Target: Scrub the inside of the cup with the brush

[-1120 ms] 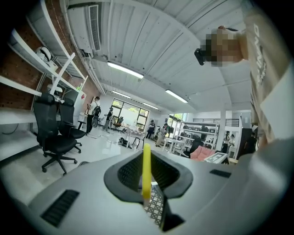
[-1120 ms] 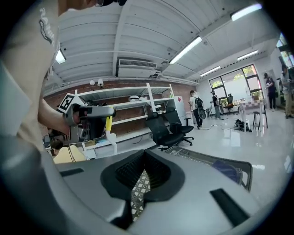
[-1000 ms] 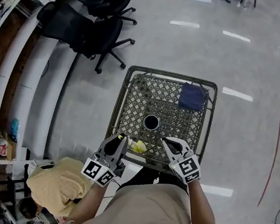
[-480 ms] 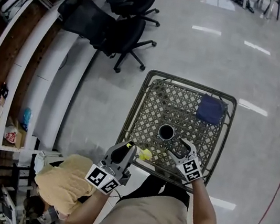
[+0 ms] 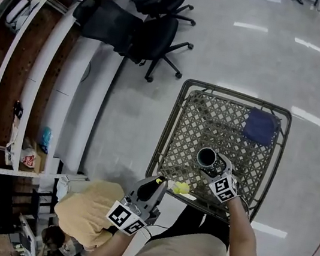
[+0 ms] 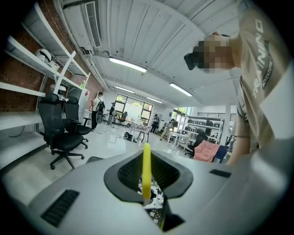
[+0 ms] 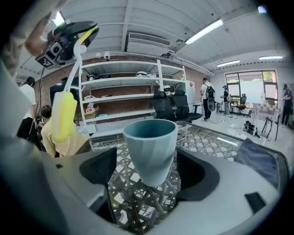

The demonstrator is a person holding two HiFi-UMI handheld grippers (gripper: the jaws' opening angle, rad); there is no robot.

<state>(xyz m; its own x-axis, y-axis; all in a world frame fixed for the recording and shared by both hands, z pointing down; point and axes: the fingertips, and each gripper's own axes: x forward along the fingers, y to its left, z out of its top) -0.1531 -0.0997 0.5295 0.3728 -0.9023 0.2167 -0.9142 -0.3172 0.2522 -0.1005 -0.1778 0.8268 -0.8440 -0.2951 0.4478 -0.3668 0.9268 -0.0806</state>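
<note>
Pinching the thin yellow plastic handle of the sponge-headed brush (image 5: 180, 188), the left gripper (image 5: 160, 184) hangs at the near edge of the dark metal lattice table (image 5: 198, 115). The brush looks light, its head soft. Further right, the blue-grey faceted, tapered cup (image 7: 150, 142) stands upright on the lattice between the spread jaws of the right gripper (image 7: 149, 173), which have just been opening and do not touch it. It is probably stiff, smooth and easily tipped, so grip it mid-wall.

A dark cup (image 5: 207, 157) stands on the lattice surface (image 5: 198, 118); a blue cloth (image 5: 261, 127) lies at its two o'clock, the brush (image 5: 180, 187) at seven.
</note>
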